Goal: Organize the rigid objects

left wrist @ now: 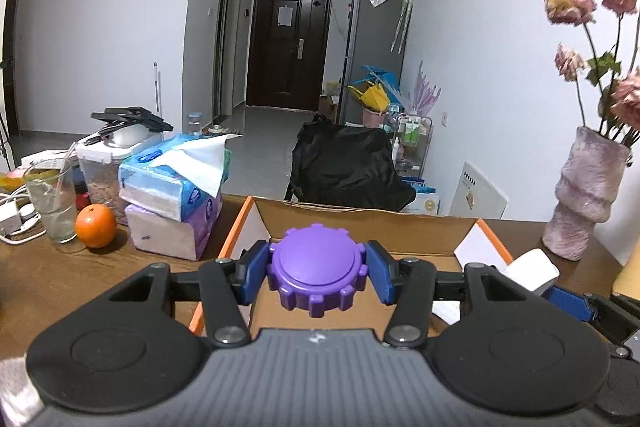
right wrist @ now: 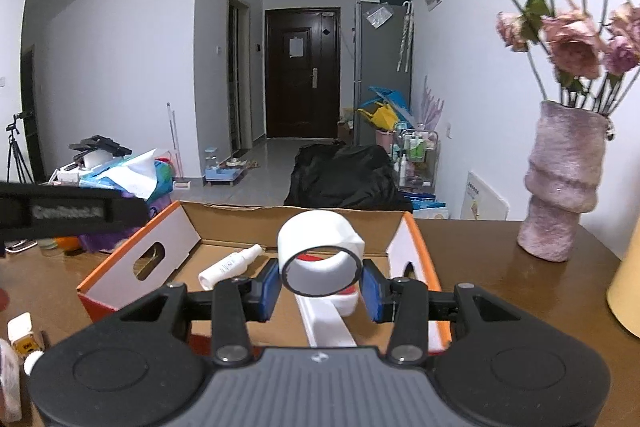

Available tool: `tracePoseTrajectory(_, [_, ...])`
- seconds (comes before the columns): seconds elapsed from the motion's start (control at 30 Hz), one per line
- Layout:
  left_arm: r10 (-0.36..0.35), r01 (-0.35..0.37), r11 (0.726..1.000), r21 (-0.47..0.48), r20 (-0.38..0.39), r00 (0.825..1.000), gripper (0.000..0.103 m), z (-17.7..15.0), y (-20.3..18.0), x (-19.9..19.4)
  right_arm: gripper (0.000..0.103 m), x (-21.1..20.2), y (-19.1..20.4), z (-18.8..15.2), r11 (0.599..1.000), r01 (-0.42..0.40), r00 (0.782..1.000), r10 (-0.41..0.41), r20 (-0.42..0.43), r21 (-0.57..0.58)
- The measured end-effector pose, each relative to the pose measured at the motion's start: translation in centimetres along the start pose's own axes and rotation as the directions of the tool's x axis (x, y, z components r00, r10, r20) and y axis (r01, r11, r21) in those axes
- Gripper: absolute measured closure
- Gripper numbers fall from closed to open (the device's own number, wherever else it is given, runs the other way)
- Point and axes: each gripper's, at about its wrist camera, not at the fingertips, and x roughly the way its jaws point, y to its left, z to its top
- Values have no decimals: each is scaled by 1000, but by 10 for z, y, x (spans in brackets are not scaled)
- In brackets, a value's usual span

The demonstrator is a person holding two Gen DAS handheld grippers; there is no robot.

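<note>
The left gripper has its jaws clamped on a stiff, ridged purple plastic cap; the right gripper pinches a light, slippery white plastic ring above the orange-edged cardboard box.

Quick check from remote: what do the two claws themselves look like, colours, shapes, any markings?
Both match. The left claw and right claw have blue flat pads on black linkage arms with silver pivot bolts, a ribbed grey body bearing a small logo, and two round black discs. No cables or sleeves are visible.
</note>
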Motion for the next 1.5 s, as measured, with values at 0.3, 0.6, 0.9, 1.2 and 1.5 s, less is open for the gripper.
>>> tracePoseTrajectory(0.3, [50, -50, 999, 10, -45, 998, 49, 7, 8, 49, 62, 43, 1, 8, 1000, 24, 999, -25, -38, -19])
tracePoseTrajectory(0.6, [75, -72, 996, 42, -71, 995, 49, 8, 6, 77, 61, 75, 5, 11, 998, 40, 996, -43, -78, -38])
tracePoseTrajectory(0.9, [126, -123, 991, 58, -48, 991, 2, 10, 7, 72, 9, 75, -7, 8, 995, 96, 990, -99, -105, -34])
tracePoseTrajectory(1.2, [140, -138, 988, 68, -32, 990, 0, 13, 2, 64, 0, 66, -13, 12, 994, 110, 990, -111, -90, -10])
tracePoseTrajectory(1.5, [117, -116, 992, 42, -22, 993, 0, 16, 5, 49, 0, 45, -13, 16, 993, 118, 991, -118, -68, -2])
